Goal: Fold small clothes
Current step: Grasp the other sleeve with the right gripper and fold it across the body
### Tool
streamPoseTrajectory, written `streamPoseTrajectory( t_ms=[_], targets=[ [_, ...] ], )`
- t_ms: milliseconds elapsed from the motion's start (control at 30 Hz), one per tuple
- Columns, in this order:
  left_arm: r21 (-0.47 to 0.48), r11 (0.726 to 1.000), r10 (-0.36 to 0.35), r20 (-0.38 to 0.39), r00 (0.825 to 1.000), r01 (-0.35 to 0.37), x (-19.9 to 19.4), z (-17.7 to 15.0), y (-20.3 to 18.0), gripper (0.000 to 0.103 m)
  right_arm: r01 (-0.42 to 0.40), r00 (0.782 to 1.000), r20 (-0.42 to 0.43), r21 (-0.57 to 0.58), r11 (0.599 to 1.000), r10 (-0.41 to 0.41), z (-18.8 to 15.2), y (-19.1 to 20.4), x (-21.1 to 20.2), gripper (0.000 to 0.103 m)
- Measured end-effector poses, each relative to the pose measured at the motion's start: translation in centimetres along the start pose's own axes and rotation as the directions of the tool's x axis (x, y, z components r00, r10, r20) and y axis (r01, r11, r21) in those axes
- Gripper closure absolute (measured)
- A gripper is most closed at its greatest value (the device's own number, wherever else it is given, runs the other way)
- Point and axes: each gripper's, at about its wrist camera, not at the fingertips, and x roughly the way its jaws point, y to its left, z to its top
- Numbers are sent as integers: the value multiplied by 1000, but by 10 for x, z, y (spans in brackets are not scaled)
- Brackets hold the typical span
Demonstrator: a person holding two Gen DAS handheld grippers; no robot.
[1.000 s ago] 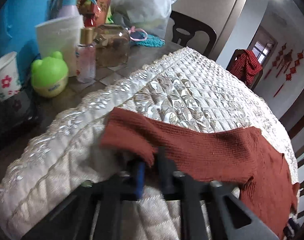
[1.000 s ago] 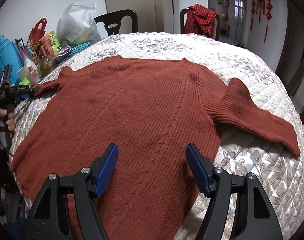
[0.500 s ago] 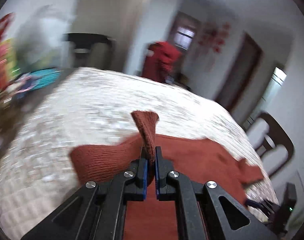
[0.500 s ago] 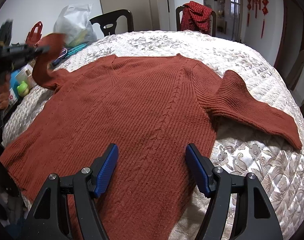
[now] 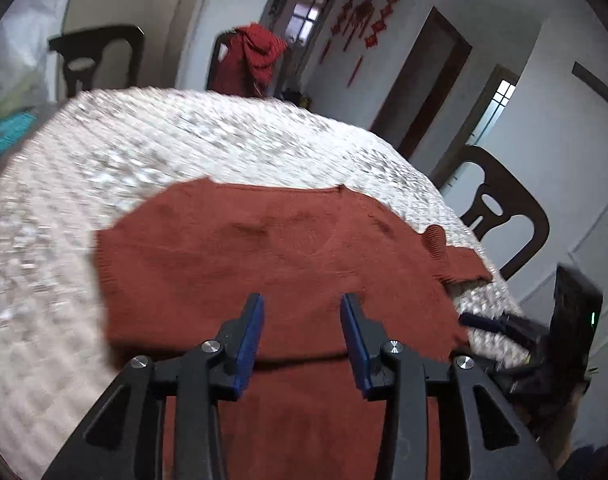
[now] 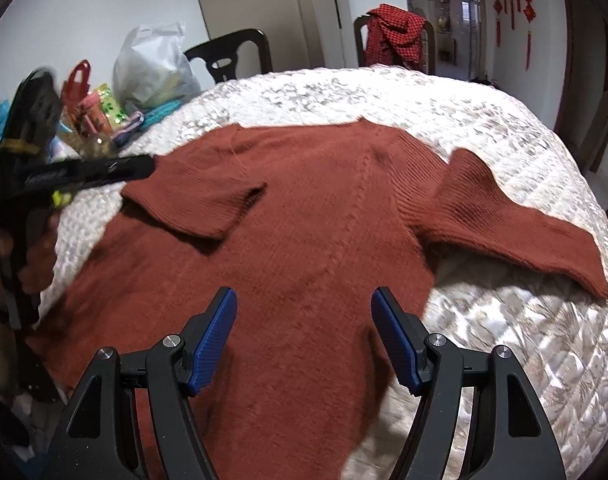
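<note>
Left wrist view: the left hand-held gripper [image 5: 301, 320] hovers over a rust sweater [image 5: 263, 256] spread on the quilted tabletop [image 5: 103, 152], jaws opening with nothing between them; half a second ago they pinched the sleeve cuff. Right wrist view: that sleeve [image 6: 195, 204] now lies folded across the chest; the right hand-held gripper [image 6: 304, 336] stands apart, empty. Soft, light knit, likely best taken at cuffs or hem
</note>
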Motion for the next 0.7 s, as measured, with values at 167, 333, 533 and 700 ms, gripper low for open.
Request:
streamPoseTrajectory(
  t_ms=[167, 333, 533, 700],
  targets=[
    [20, 997, 79, -25, 997, -79, -19, -26, 24, 58, -99, 995, 1, 2, 995, 99, 23, 20, 13, 33],
    [26, 987, 163, -70, 984, -161, -8, -47, 41, 58, -155, 986, -64, 28, 987, 157, 52, 31, 59, 35],
    [-17, 985, 173, 15, 985, -172, -5, -24, 46, 58, -97, 989, -105, 49, 994, 102, 72, 31, 94, 72],
    [-51, 984, 172, 47, 984, -170, 7, -4, 50, 58, -132, 985, -110, 29, 991, 134, 80, 31, 95, 99]
  ],
)
